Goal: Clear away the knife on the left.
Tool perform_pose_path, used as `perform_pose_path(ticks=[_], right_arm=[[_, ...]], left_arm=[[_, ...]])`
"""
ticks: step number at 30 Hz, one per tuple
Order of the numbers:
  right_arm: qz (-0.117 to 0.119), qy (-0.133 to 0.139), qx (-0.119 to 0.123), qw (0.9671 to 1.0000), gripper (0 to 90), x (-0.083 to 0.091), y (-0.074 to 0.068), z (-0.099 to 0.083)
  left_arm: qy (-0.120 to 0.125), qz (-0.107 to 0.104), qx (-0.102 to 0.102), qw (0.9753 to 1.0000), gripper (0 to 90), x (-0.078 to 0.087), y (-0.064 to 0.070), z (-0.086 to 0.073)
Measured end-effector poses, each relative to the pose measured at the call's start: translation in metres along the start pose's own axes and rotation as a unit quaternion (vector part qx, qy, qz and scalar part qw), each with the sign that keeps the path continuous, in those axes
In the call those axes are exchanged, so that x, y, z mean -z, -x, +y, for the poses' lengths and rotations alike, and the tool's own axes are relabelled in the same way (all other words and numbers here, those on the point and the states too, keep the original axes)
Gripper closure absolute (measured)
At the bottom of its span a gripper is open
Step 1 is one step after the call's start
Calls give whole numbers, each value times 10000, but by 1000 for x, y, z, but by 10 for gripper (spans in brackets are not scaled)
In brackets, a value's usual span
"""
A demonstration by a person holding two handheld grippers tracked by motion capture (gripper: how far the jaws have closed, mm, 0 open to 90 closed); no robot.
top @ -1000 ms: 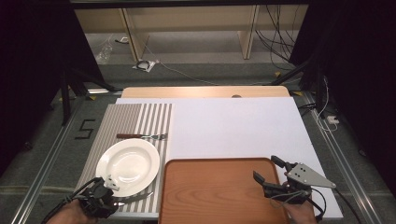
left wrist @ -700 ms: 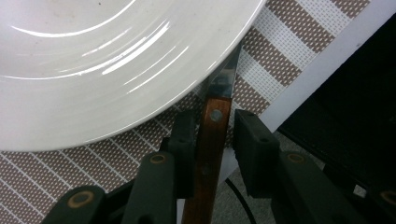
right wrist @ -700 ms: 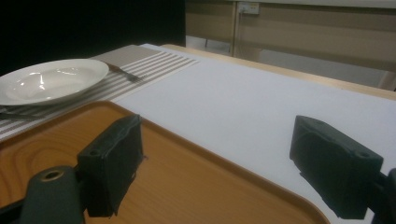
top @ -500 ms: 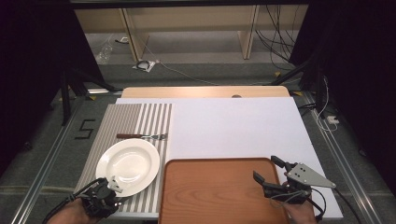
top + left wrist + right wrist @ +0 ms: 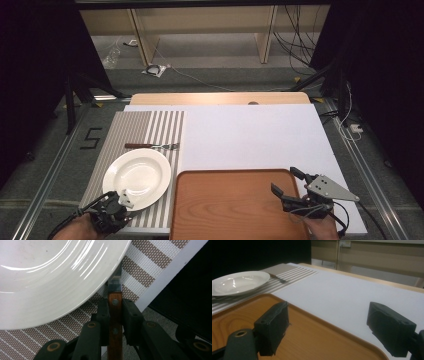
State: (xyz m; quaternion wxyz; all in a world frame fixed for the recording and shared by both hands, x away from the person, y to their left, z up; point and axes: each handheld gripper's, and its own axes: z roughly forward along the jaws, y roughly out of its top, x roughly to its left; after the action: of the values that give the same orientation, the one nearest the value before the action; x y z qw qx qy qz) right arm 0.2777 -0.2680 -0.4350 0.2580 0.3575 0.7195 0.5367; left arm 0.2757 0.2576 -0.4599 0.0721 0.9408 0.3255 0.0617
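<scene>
- my left gripper [image 5: 115, 315] has its jaws clamped on the wooden handle of a table knife [image 5: 115, 322], one pad on each side of the riveted handle.
- the knife's blade runs forward from the jaws and slips under the near rim of the white plate [image 5: 50, 277]; its tip is hidden beneath that rim.
- the plate sits on the striped placemat [image 5: 140, 270], so it lies right over the blade's path.
- in the high view my left gripper [image 5: 112, 212] is low at the near left corner of the table, just at the plate's near edge, the hand behind it.
- a fork [image 5: 152, 146] lies on the placemat beyond the plate, apart from it.
- my right gripper [image 5: 337, 325] has its jaws spread wide, holding nothing, poised over the far right corner of the wooden tray [image 5: 312, 340].
- the tray lies just beside the placemat on the white table top [image 5: 250, 135].
- the high view shows the grey plate atop my right gripper.
</scene>
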Motion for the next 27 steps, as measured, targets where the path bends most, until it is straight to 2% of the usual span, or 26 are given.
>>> perform_pose_path(ticks=[6, 15, 19, 23, 27], right_arm=[[10, -5, -7, 10000, 186, 0, 0, 0], [3, 10, -35, 10000, 187, -1, 1, 0], [21, -35, -14, 10000, 186, 0, 0, 0], [16, -21, -14, 10000, 187, -1, 0, 0], [20, -4, -15, 10000, 187, -1, 0, 0]], left_arm=[[39, -5, -55, 10000, 768, 5, 3, 0], [153, -125, -178, 9996, 768, 11, 12, 6], [303, -174, -196, 9992, 768, 16, 16, 10], [564, -202, -265, 9979, 768, 21, 24, 21], [650, -200, -252, 9974, 768, 24, 29, 28]])
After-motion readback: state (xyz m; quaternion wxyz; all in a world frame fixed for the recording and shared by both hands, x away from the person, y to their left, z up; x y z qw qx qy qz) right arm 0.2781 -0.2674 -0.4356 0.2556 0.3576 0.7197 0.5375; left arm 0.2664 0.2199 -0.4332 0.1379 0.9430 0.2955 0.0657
